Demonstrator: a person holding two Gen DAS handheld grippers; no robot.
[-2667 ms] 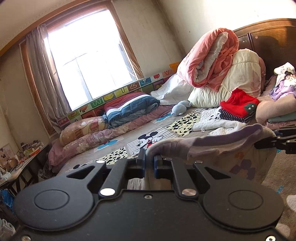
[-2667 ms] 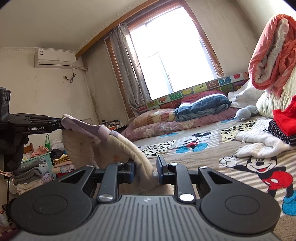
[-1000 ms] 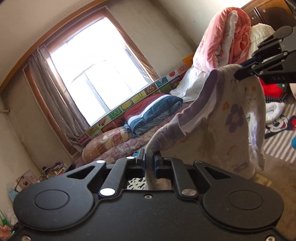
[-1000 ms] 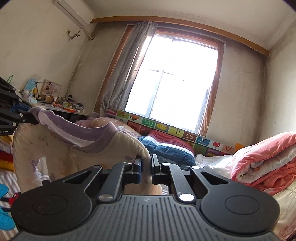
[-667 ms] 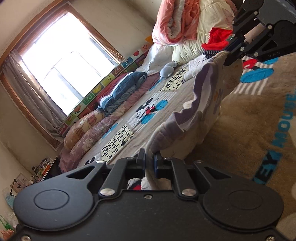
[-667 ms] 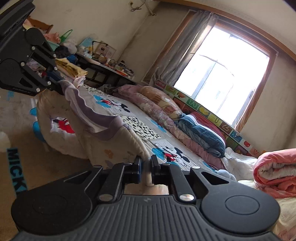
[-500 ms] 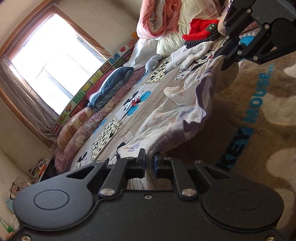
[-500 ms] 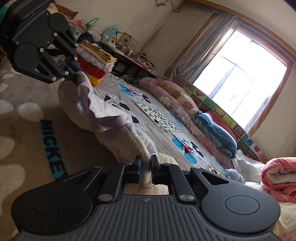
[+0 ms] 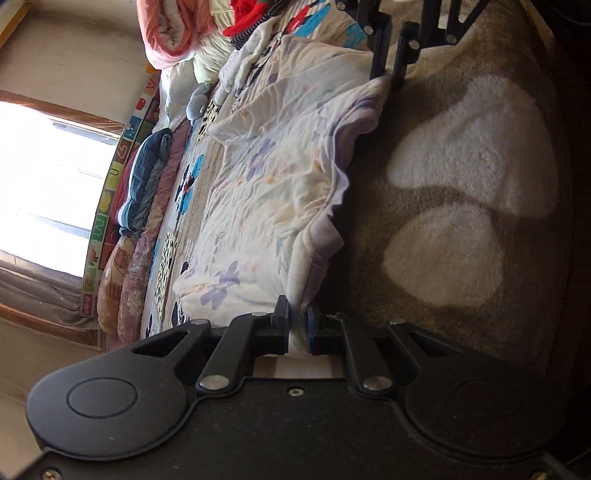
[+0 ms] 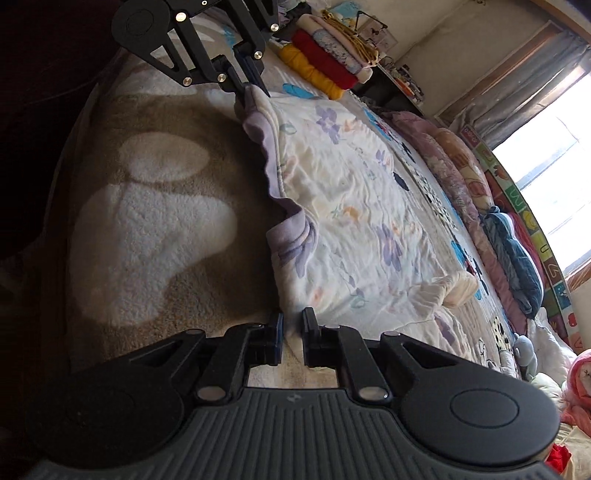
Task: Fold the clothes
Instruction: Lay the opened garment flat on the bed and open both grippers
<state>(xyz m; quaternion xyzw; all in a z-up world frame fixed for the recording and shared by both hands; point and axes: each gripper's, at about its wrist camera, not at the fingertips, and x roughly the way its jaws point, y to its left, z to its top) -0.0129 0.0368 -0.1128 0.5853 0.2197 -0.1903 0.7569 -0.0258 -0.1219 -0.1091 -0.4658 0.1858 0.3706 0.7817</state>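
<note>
A cream garment [image 9: 273,177] with purple flowers and a lilac hem lies spread flat on the bed; it also shows in the right wrist view [image 10: 351,206]. My left gripper [image 9: 297,325] is shut on one hem corner, low over the blanket. It shows in the right wrist view [image 10: 251,86] at the far corner. My right gripper [image 10: 291,326] has its jaws slightly apart, the other hem corner between them. It shows in the left wrist view [image 9: 391,72] at the far corner of the hem.
The brown fleece blanket [image 9: 461,192] with pale patches covers the near side of the bed. Folded clothes [image 10: 328,44] are stacked at one end. Rolled quilts [image 9: 173,33] and a red garment [image 9: 247,18] sit at the other end. Bedding [image 10: 513,251] lines the window.
Both grippers have swung down from holding the garment up in the air and laid it flat on the bed. The right jaws have parted slightly.
</note>
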